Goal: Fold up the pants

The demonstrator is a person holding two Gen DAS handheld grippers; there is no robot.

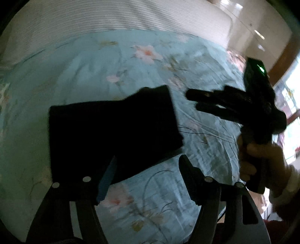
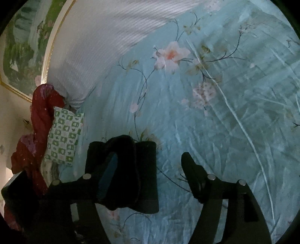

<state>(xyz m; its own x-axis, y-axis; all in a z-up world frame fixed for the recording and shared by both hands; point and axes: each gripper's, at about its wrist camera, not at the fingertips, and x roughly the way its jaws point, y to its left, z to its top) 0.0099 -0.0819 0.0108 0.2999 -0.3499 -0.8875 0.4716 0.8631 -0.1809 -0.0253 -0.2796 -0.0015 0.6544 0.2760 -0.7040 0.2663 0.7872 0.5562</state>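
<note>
The black pants (image 1: 112, 131) lie folded into a compact rectangle on the light blue floral bedspread (image 1: 93, 65). My left gripper (image 1: 148, 169) is open and empty, just in front of the pants' near edge. My right gripper (image 1: 191, 100) shows in the left wrist view to the right of the pants, above the bed, fingers pointing left and a little apart. In the right wrist view the right gripper (image 2: 150, 165) is open and empty, with the folded pants (image 2: 131, 169) low at the left behind its left finger (image 2: 108, 174).
A white striped cover (image 1: 112, 16) lies at the far side of the bed. A red garment (image 2: 39, 122) and a green checked pillow (image 2: 63, 135) sit at the bed's left end under a framed picture (image 2: 22, 47). Cabinets and a window are at right.
</note>
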